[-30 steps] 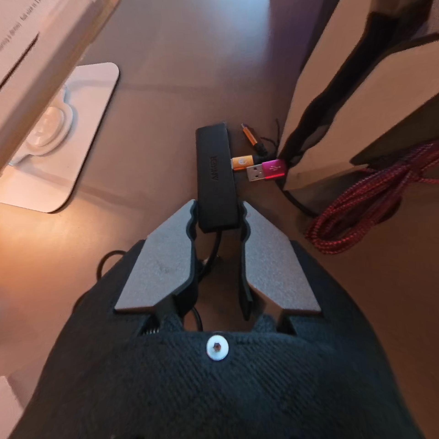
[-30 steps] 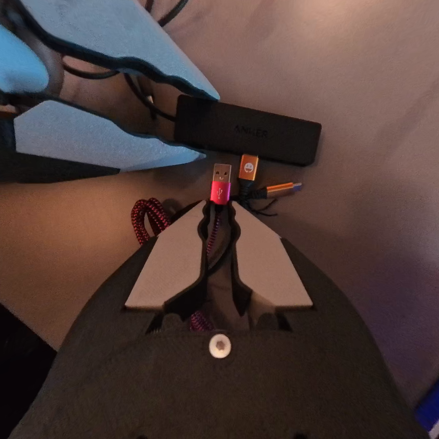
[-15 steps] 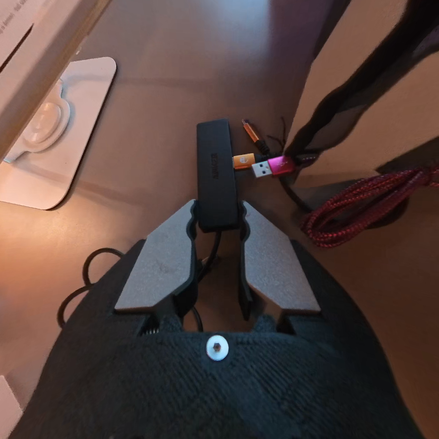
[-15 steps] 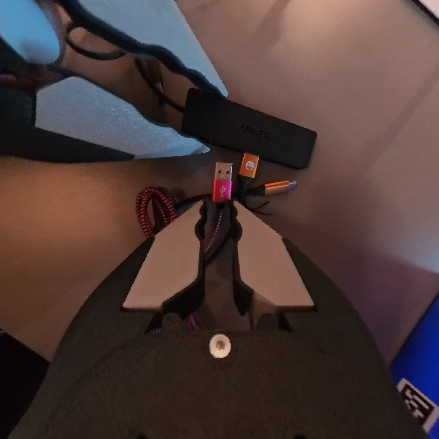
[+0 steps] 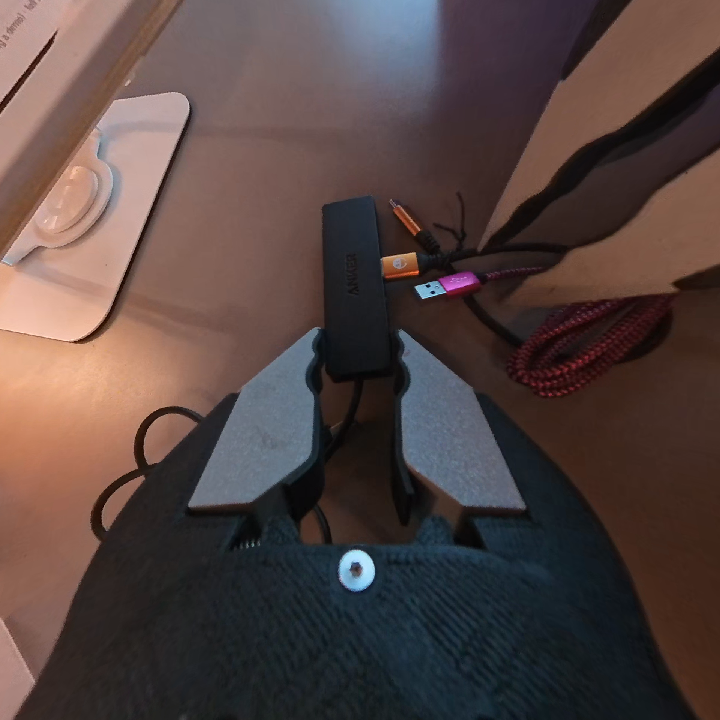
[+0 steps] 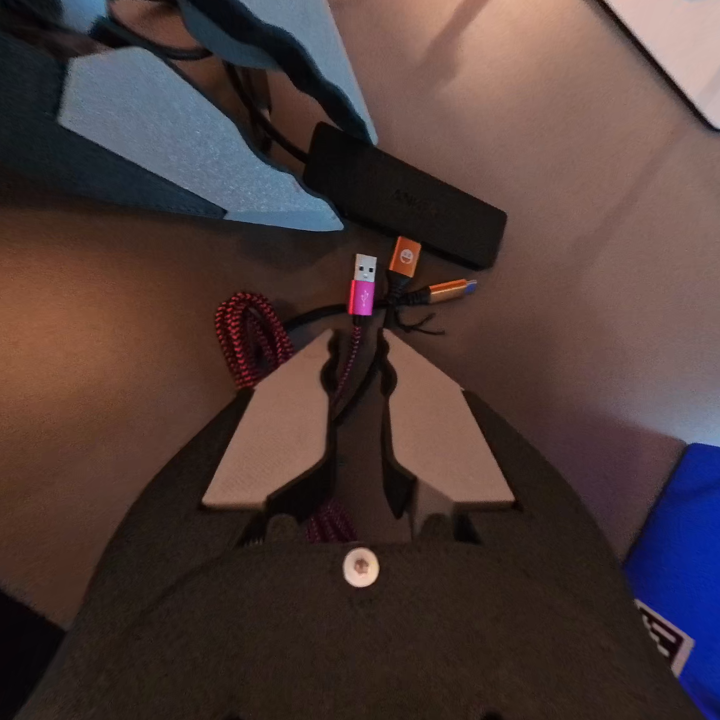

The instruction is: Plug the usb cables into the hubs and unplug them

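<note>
A: The pink plug [image 5: 448, 287] has dropped out of the right hand-held gripper [image 6: 356, 343]! A second ago those fingers pinched its collar; now they stand parted, only the braided cord running loosely between them.

B: And it lies just beside the black hub [image 5: 356, 288], metal tip pointing at the hub's side but short of touching. I'd call that one unplugged.

A: The orange plug [image 5: 399, 265] is seated in the hub, right next to it.

B: The left hand-held gripper [image 5: 356, 352] hasn't budged: clamped on the hub's near end, pinning it to the surface [image 5: 253, 195].

A: Matte slab of a hub, glossy metal collars, coarse red woven cable coiled [image 5: 576, 350] off to the hub's right.
</note>
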### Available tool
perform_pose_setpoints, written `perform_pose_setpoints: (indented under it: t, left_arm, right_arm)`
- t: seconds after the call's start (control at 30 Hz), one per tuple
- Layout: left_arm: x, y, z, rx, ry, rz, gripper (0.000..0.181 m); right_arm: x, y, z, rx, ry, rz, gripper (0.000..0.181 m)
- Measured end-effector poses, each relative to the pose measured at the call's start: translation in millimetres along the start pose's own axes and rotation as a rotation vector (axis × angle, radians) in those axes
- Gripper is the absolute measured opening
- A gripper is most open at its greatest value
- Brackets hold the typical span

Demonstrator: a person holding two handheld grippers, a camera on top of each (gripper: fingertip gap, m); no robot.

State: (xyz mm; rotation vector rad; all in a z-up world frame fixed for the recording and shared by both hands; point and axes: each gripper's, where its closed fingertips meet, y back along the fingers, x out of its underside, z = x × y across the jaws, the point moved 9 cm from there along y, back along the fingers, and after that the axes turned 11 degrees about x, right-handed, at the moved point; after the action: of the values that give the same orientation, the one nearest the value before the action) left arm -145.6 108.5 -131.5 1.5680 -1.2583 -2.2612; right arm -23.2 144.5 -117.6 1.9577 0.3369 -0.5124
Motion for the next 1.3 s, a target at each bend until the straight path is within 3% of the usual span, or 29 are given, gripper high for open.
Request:
perform_pose_setpoints:
  t: [0.13,0.43,0.83,1.3]
  left_arm:
    - [-0.4,0.0,-1.3,-0.001,-0.010,0.001,0.033]
    - [-1.3,-0.6,-3.6,0.003,-0.020,0.001,0.033]
    - [-7.8,-1.2,-11.6,-0.052,-0.085,0.005,0.032]
    - [-7.8,4.6,-6.7,-0.022,-0.003,-0.044,0.032]
  right_arm:
    - [3.7,-5.6,-2.3,-0.012,-0.061,-0.016,0.003]
    - [15.7,-10.6,-12.3,-0.178,-0.267,-0.131,0.001]
    - [-4.2,-8.0,2.6,0.115,-0.079,0.018,0.000]
    - [-14.8,-9.8,6.5,0.155,-0.110,0.059,0.000]
